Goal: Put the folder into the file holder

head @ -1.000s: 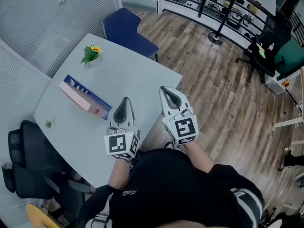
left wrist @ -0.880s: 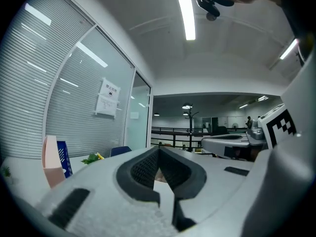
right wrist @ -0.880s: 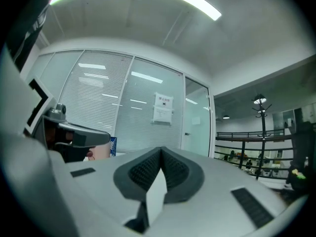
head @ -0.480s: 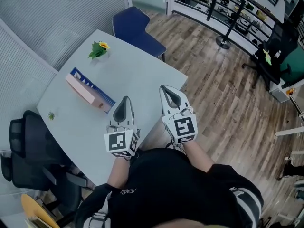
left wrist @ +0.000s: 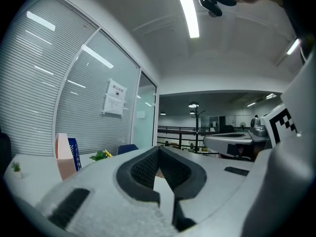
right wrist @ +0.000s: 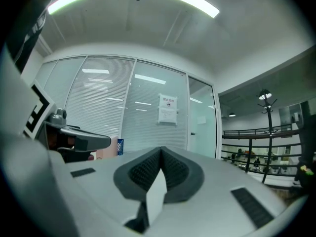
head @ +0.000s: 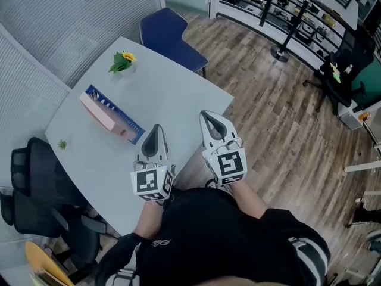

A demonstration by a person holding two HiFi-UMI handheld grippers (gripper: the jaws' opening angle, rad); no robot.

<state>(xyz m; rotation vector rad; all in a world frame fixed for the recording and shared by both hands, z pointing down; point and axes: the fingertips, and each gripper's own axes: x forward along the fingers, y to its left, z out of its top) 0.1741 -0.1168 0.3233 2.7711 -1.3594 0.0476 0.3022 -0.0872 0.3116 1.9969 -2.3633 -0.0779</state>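
Entry: the left gripper [head: 156, 127] and right gripper [head: 210, 115] are kept well apart from the file holder [head: 115, 112], on the person's side of it. Both claws are closed, with nothing held. Against a second ago, only a slight camera shift is noted. The pink folder [head: 101, 120] is seen against the file holder, possibly already inside it. No approach is judged begun.

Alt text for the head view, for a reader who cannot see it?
From above, a person holds the left gripper and right gripper, fingers shut and empty, at the near edge of a pale table. Farther back, a pink folder and blue file holder sit side by side, a small sunflower beyond.
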